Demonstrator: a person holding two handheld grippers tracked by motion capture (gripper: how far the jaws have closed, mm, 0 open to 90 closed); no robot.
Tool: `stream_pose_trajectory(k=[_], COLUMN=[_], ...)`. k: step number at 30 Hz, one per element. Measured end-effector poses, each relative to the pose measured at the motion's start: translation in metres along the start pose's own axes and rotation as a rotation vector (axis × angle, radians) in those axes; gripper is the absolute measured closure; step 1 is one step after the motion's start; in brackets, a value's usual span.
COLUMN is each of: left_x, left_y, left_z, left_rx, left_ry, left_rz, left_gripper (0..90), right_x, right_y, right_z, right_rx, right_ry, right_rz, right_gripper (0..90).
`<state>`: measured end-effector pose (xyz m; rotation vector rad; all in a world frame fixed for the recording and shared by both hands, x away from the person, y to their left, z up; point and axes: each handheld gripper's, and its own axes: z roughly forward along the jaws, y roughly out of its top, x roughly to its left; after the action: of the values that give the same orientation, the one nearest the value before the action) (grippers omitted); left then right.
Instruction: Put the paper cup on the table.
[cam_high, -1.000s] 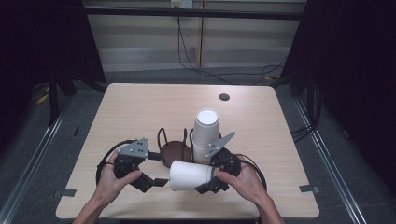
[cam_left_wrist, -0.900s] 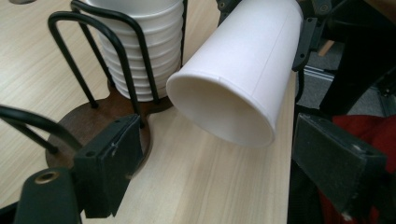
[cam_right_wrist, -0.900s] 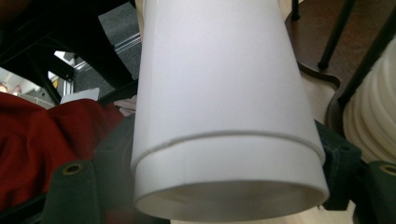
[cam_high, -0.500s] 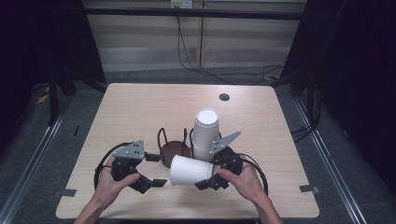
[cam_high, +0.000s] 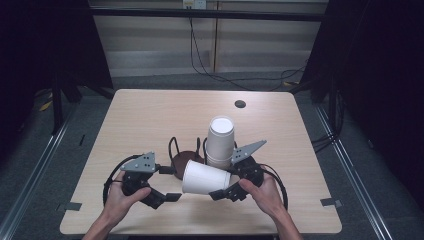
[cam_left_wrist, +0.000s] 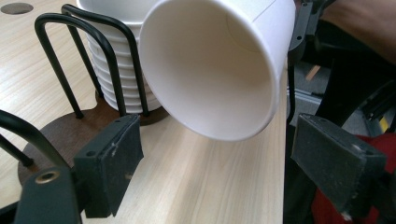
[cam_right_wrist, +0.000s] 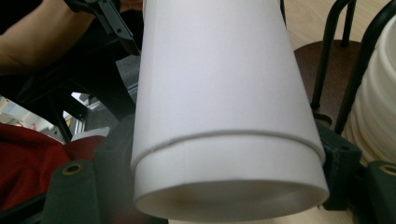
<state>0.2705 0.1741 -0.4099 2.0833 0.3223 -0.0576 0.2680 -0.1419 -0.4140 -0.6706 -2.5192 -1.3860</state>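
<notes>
Right gripper (cam_high: 226, 191): clamped on a single white paper cup (cam_high: 205, 177), jaws pinching its narrow base end, cup lying on its side above the table (cam_high: 150, 115), open mouth pointing toward nine o'clock in the high view. Left gripper (cam_high: 167, 182): jaws spread with nothing between the pads, waiting just off the cup's rim at about eight o'clock from it; in the left gripper view, the cup mouth (cam_left_wrist: 210, 70) hanging ahead of and above the two pads, not touching either.

At twelve o'clock from the held cup: the stack of upside-down cups (cam_high: 220, 141) standing in a black wire holder (cam_high: 182, 155) on a dark round base.

Judged progress: one cup already free of the stack and carried in the air, roughly midway. Left to do, by the look of it: taking the rim with the open left gripper or setting the cup down somewhere on the bare wood.
</notes>
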Motion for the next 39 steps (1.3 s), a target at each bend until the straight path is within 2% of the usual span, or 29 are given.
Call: stream_pose_trajectory(k=[5, 8, 13, 18, 22, 23, 30, 32, 39], left_x=[-0.002, -0.002, -0.005, -0.007, -0.007, -0.007, -0.009, -0.009, -0.006], left_y=[-0.001, 0.0, -0.001, -0.001, -0.002, -0.002, 0.001, 0.002, 0.003], left_z=[0.002, 0.003, 0.007, 0.009, 0.01, 0.01, 0.007, 0.006, 0.005], left_rx=[0.0, -0.003, -0.001, -0.009, -0.031, -0.055, -0.139, -0.175, -0.207], left_ry=[-0.016, -0.022, -0.033, -0.034, -0.025, -0.013, -0.058, -0.092, -0.072], left_rz=[0.022, 0.019, 0.018, 0.018, 0.008, 0.001, -0.012, -0.016, -0.033], left_gripper=[15.9, 15.8, 15.8, 15.8, 15.8, 15.8, 15.8, 15.7, 15.5], right_x=[0.001, 0.002, 0.003, 0.004, 0.004, 0.004, 0.005, 0.005, 0.006], right_y=[0.0, 0.0, 0.0, 0.0, 0.0, 0.0, 0.0, 0.001, 0.001], right_z=[-0.001, -0.002, -0.006, -0.006, -0.005, -0.005, -0.003, -0.003, 0.0], right_rx=[-0.04, -0.056, -0.116, -0.135, -0.128, -0.131, -0.139, -0.139, -0.134], right_ry=[0.026, 0.028, 0.053, 0.074, 0.059, 0.062, 0.079, 0.079, 0.086], right_rz=[-0.017, -0.024, -0.045, -0.064, -0.069, -0.072, -0.085, -0.084, -0.089], right_gripper=[24.7, 24.8, 24.7, 24.7, 24.7, 24.7, 24.7, 24.6, 24.6])
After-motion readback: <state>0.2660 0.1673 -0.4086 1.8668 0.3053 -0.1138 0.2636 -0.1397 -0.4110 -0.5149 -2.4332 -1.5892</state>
